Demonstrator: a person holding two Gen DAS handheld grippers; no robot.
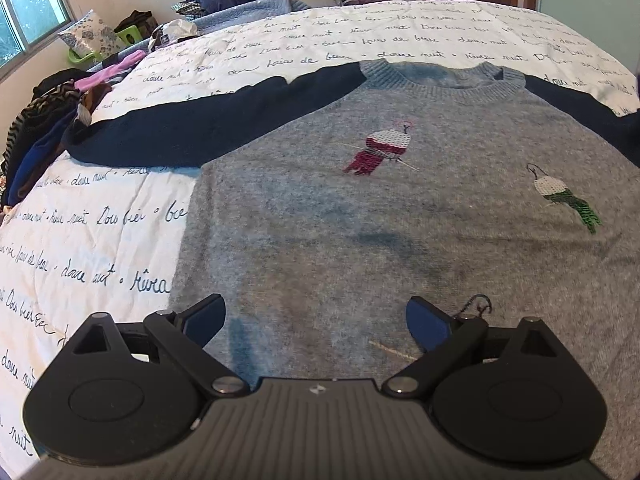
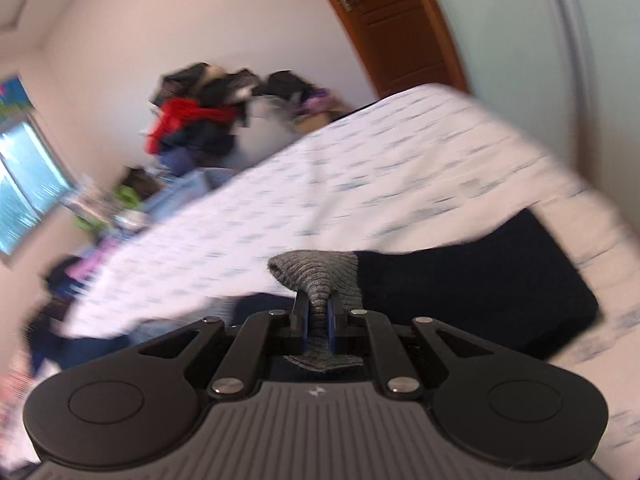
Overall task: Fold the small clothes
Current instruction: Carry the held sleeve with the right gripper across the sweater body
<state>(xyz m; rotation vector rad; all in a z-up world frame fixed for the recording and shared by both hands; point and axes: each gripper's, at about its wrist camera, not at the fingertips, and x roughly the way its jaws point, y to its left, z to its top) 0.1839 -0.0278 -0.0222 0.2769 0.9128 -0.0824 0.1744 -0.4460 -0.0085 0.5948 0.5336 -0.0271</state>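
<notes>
A: On the bed, the sweater lies face up and spread flat, collar away from the left gripper, hem near it. The left sleeve extends straight out across the printed cover.

B: State of the left gripper?

A: Fingers spread wide, nothing between them. It hovers over the lower body of the sweater, near the hem. Contact with the knit cannot be confirmed.

B: And the right gripper?

A: Fingers clenched on a grey ribbed cuff. The navy sleeve attached to it trails off to the right over the cover.

B: Progress?

A: Judged early. The body shows no fold and the left sleeve is still out. The right sleeve is the only part in hand, so the first sleeve fold appears to be the step under way. Remaining: both sleeves in, then the body folded.

B: Limits of the views?

A: The right view is heavily blurred; the cover print and the clothes pile by the wall are smeared. That view does not show whether the cuff is lifted clear of the bed. In the left view the right sleeve is cut off at the frame edge, and the gripper body hides the hem.
</notes>
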